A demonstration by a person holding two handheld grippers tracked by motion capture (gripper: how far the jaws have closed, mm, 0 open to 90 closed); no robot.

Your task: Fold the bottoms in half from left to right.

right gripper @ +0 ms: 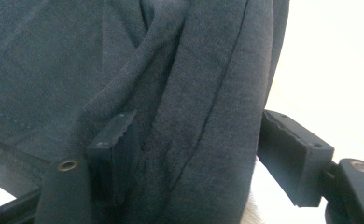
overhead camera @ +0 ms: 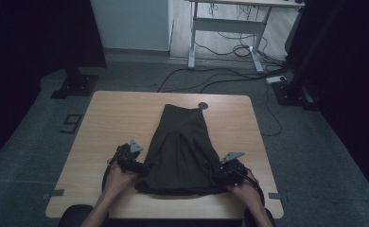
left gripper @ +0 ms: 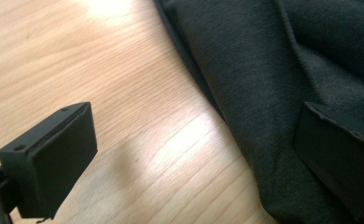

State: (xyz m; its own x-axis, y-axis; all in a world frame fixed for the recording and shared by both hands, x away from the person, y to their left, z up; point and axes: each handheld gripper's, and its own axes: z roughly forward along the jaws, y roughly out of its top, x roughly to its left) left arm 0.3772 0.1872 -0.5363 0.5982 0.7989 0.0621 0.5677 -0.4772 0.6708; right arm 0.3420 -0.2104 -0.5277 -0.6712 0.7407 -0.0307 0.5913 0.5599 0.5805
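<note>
Straddling the near side edges of a dark garment [overhead camera: 181,151], your two grippers stand at the start of a fold, not its finish. Your left gripper [left gripper: 189,154] has its jaws spread wide: one sits over bare wood, the other over the cloth, with the garment's left edge running between them and no pinch made. Your right gripper [right gripper: 196,156] has the folded right edge of the fabric bunched between its jaws, yet the outer jaw stands clear of the cloth, so this reads as released too, not grasping. From above, your left hand [overhead camera: 118,178] and right hand [overhead camera: 243,189] flank the wide near hem, each gripper just at the cloth's border. The garment lies along the middle of the wooden table [overhead camera: 111,118], narrow end far from you and near a small dark round mark [overhead camera: 203,106], broad end close to the near edge. It looks already narrowed, with pleat-like creases down its length. What seems left: clench both edges, lift the near end, and carry it over.
</note>
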